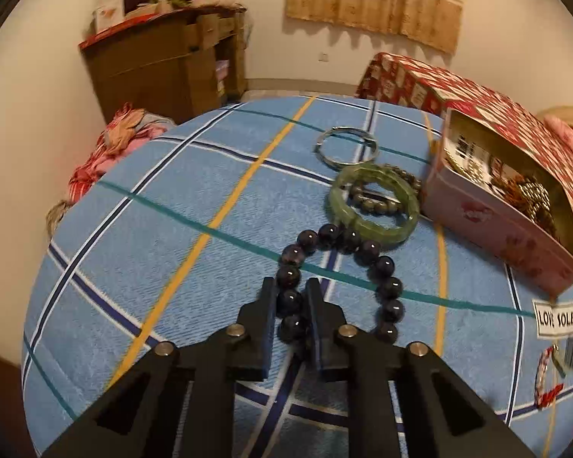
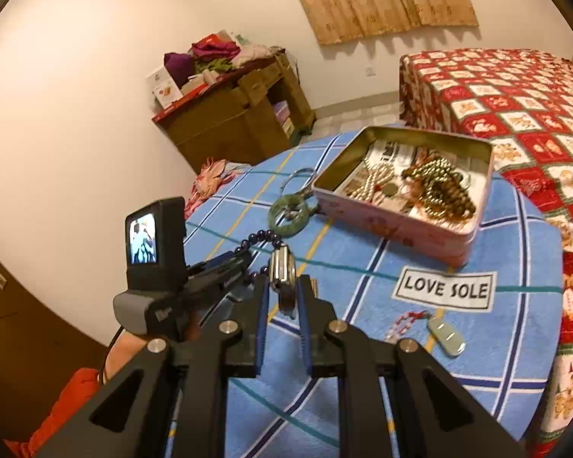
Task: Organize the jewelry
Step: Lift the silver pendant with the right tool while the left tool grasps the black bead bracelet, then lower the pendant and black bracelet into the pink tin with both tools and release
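Now two grippers: left clamped on one bead bracelet, right on one silver bangle.

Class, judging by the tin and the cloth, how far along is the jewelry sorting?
Done: gold beads already lie in the tin. In hand: left tongs pinch the dark bead bracelet; right tongs hold a silver bangle. Left: green bangle, key ring, pale pendant.
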`<state>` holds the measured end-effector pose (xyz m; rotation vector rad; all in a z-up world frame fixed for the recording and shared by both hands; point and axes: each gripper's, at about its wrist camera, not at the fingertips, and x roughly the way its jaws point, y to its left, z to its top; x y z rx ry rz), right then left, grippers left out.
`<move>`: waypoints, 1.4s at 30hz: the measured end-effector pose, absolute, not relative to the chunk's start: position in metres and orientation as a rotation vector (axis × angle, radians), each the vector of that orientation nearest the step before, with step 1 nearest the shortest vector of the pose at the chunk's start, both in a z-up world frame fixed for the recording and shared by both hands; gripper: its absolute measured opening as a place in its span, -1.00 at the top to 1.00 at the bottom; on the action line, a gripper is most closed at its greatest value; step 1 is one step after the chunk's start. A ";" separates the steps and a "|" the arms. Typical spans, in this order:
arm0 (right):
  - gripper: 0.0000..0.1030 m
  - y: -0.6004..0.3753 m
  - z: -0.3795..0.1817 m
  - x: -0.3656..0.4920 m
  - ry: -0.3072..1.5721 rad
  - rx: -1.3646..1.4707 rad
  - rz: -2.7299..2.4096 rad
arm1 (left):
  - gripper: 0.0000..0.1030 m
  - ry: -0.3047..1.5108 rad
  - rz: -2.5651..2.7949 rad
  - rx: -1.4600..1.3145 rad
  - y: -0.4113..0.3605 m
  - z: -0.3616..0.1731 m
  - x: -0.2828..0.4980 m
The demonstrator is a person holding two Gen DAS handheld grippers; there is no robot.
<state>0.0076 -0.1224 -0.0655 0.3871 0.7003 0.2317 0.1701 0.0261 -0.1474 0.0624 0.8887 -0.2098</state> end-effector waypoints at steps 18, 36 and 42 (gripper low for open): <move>0.66 -0.182 -0.020 -0.030 0.521 0.378 0.072 | 0.76 0.605 -0.378 -0.088 0.045 -0.047 0.078; 0.66 -0.224 -0.017 -0.039 0.476 0.417 -0.012 | 0.76 0.497 -0.500 -0.058 0.011 -0.007 0.062; 0.66 -0.223 -0.016 -0.025 0.464 0.403 0.010 | 0.76 0.461 -0.509 -0.043 0.001 0.005 0.071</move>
